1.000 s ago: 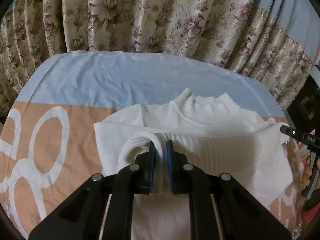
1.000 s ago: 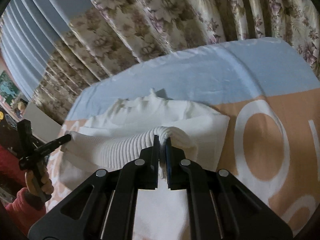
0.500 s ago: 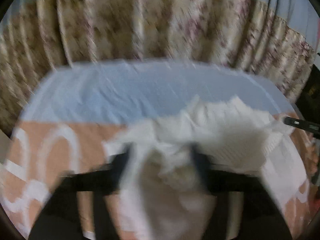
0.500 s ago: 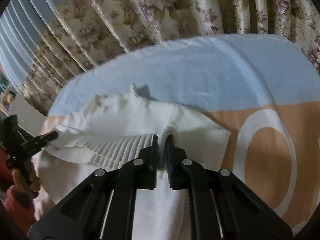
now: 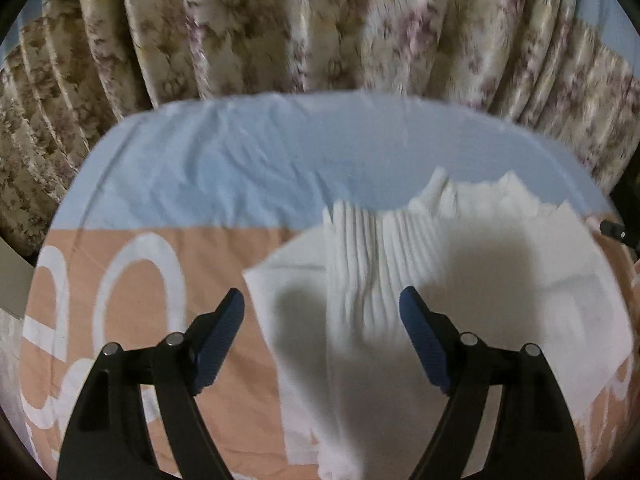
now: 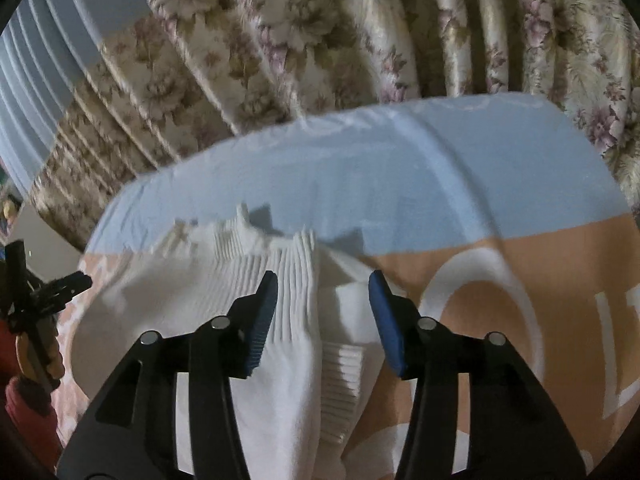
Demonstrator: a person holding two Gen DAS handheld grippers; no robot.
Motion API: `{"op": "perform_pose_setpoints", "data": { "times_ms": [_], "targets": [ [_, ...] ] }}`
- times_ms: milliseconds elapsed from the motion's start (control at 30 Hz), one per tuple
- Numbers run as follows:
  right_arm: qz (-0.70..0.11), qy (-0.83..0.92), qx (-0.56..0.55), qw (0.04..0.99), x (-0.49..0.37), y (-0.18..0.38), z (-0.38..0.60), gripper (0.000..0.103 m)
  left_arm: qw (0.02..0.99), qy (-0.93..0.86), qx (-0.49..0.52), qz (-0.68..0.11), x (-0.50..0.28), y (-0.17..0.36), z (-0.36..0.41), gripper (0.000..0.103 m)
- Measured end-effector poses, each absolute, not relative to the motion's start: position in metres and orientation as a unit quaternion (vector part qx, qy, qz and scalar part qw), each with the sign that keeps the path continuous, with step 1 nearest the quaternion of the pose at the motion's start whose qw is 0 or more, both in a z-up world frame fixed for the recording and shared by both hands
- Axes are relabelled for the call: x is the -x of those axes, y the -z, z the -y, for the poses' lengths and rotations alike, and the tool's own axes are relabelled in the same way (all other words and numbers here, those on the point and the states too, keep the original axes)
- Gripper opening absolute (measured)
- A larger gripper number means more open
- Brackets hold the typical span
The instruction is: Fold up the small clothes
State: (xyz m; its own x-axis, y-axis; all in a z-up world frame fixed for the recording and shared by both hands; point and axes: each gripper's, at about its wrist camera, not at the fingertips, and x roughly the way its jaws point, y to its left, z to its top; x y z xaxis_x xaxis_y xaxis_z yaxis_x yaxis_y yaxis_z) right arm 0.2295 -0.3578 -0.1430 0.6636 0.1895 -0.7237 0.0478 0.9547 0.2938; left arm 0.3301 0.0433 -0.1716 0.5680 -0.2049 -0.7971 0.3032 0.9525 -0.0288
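A small white ribbed sweater (image 5: 460, 280) lies on the bed, its ribbed hem folded up over its body, its collar at the far side. My left gripper (image 5: 322, 308) is open above its left part and holds nothing. In the right wrist view the sweater (image 6: 224, 292) lies the same way, with a ribbed band running up its right side. My right gripper (image 6: 323, 290) is open over that band and holds nothing. The left gripper and the hand holding it (image 6: 36, 304) show at the far left of the right wrist view.
The bed cover (image 5: 224, 184) is light blue at the far side and peach with white rings (image 5: 136, 304) nearer me. Floral curtains (image 5: 320, 28) hang close behind the bed. The bed's far edge runs along the curtains.
Both grippers were shut on the sweater's ribbed hem a second ago and are open now. The hem has dropped onto the sweater's body.
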Motion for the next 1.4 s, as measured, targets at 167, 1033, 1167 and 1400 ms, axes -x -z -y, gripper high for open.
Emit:
{"op": "perform_pose_setpoints", "data": {
  "times_ms": [167, 1033, 1167, 1400],
  "targets": [
    [-0.436, -0.047, -0.109, 0.892, -0.245, 0.160, 0.339, 0.047, 0.876, 0.162, -0.057, -0.452, -0.340, 0.180, -0.031, 0.061],
    [-0.421, -0.032, -0.067, 0.904, -0.228, 0.145, 0.333, 0.030, 0.896, 0.143, -0.055, -0.417, -0.278, 0.149, -0.073, 0.063],
    [-0.411, -0.034, -0.084, 0.907, -0.180, 0.136, 0.331, 0.035, 0.890, 0.150, -0.080, -0.423, -0.229, 0.157, -0.072, 0.067],
    [-0.421, -0.035, -0.103, 0.901, -0.105, 0.149, 0.304, 0.035, 0.878, 0.173, -0.060, -0.441, -0.184, 0.180, -0.061, 0.064]
  ]
}}
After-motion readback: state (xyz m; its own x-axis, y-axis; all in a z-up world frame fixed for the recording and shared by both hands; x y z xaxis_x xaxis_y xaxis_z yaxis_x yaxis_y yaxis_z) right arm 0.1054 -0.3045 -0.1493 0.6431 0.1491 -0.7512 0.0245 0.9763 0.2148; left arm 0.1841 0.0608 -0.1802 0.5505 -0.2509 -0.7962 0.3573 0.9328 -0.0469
